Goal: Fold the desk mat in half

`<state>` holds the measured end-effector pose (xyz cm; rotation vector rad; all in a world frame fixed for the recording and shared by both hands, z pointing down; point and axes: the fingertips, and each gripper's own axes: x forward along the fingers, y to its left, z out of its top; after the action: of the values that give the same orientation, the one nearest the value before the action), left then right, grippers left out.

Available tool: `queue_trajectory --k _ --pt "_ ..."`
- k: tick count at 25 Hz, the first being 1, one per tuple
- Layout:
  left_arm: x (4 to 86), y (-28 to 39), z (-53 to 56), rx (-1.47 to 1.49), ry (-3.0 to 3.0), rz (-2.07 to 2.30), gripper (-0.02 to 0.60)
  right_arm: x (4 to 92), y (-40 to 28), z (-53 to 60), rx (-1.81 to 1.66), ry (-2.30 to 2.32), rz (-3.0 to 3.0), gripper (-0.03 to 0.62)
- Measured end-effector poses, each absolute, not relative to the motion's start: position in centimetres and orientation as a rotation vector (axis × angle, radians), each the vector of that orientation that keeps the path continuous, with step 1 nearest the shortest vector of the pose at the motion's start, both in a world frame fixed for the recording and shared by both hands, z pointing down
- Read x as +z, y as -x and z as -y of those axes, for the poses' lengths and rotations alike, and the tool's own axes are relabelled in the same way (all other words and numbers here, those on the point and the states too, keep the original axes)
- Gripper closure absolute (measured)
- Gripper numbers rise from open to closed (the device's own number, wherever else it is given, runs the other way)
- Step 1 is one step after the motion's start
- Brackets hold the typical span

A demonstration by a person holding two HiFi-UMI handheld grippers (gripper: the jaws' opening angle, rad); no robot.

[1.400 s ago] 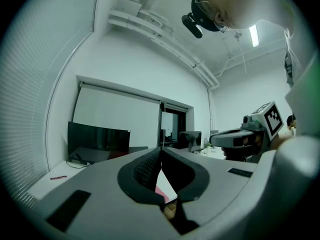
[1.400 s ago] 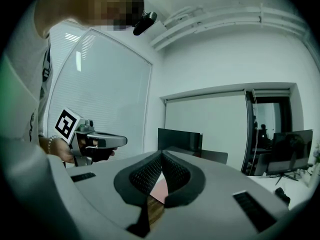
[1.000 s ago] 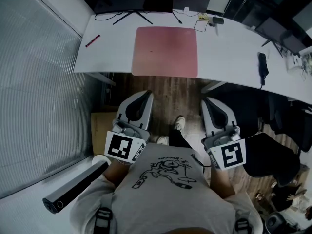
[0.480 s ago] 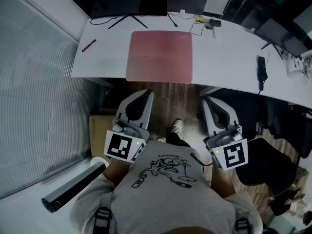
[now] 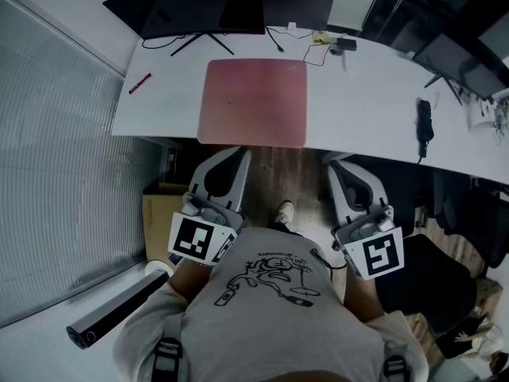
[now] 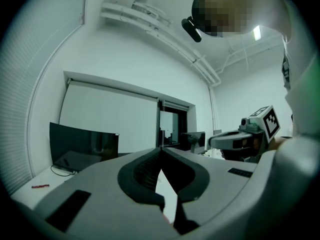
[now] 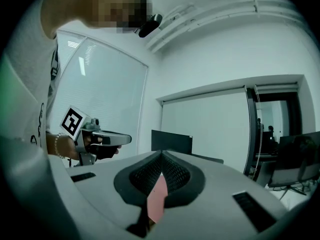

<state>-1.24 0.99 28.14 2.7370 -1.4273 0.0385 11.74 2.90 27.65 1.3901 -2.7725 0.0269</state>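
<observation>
The pink desk mat (image 5: pixel 254 102) lies flat and unfolded on the white desk (image 5: pixel 366 94), its near edge along the desk's front edge. My left gripper (image 5: pixel 237 156) and right gripper (image 5: pixel 337 165) are held level in front of my chest, short of the desk, pointing at it. Both are shut with nothing in them. In the left gripper view the jaw tips of the left gripper (image 6: pixel 160 150) meet. In the right gripper view the right gripper (image 7: pixel 161 153) is shut too, and a strip of the mat (image 7: pixel 158 199) shows through the slit behind the tips.
Two dark monitors (image 5: pixel 203 6) stand at the back of the desk with cables and an adapter (image 5: pixel 346 44). A red pen (image 5: pixel 140 83) lies at the left, a black device (image 5: pixel 425 120) at the right. A dark chair (image 5: pixel 429 281) is at my right, a cardboard box (image 5: pixel 159 213) at my left.
The desk and mat have come closer and lower in the head view. Both grippers have advanced toward the desk's front edge, still shut and level.
</observation>
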Motion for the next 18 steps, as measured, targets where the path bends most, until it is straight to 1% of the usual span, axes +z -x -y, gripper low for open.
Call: queue_trajectory --k 8,18 --pt "28.4 -0.1 1.6 0.031 -2.743 1.435 0.561 28.0 -12.7 0.1 0.017 -1.349 2.766 0.586" --pt "29.9 1.7 5.2 0.052 -2.688 1.473 0.561 28.6 -11.0 3.7 0.027 -1.339 2.749 0.586"
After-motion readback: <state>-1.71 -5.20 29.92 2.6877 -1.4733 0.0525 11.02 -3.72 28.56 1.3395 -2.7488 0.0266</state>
